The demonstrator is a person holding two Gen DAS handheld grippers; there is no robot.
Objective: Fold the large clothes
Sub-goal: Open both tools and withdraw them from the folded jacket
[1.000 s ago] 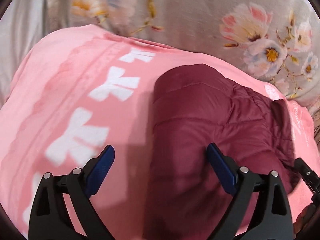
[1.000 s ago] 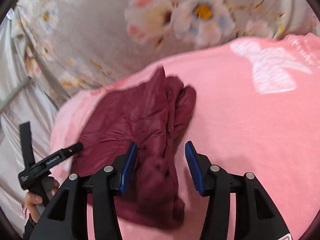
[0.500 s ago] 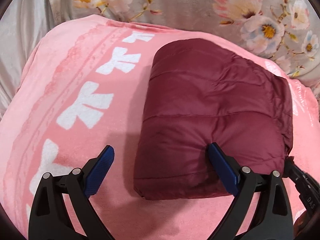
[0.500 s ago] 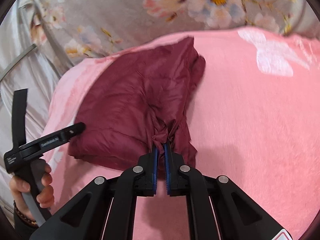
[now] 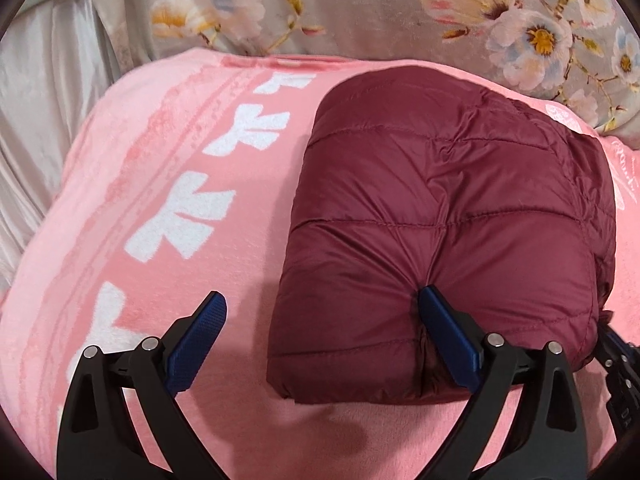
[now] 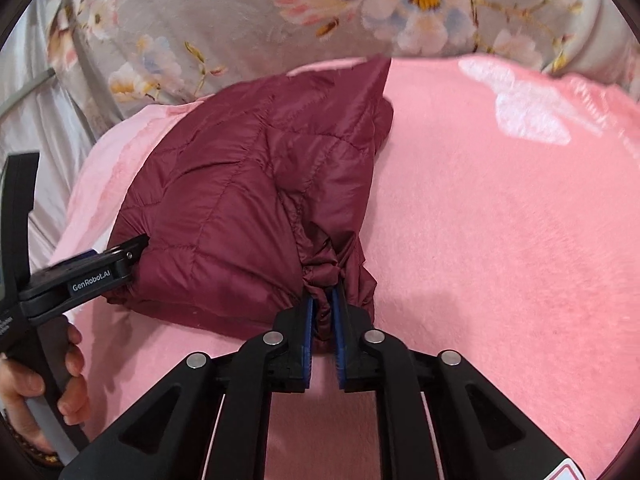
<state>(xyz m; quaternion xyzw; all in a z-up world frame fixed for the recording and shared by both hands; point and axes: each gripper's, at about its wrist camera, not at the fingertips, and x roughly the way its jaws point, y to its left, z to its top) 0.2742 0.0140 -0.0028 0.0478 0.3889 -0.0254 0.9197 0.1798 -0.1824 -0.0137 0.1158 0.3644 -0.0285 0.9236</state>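
A maroon quilted puffer jacket (image 5: 448,216) lies folded into a thick bundle on a pink blanket (image 5: 168,208); it also shows in the right wrist view (image 6: 240,208). My left gripper (image 5: 320,320) is open, its right finger pressed into the bundle's near edge, its left finger over the blanket. It shows from the side in the right wrist view (image 6: 92,272). My right gripper (image 6: 322,308) is shut on a bunched fold of the jacket at the bundle's near right corner.
The pink blanket (image 6: 500,240) with white bow prints covers the bed. A grey floral sheet (image 5: 360,8) lies behind it, and pale satin fabric (image 5: 44,80) at the left. The person's hand (image 6: 36,392) holds the left gripper's handle.
My right gripper closed on the jacket's bunched edge and now holds it. The jacket has settled into a compact folded bundle. My left gripper stays open against its near edge.
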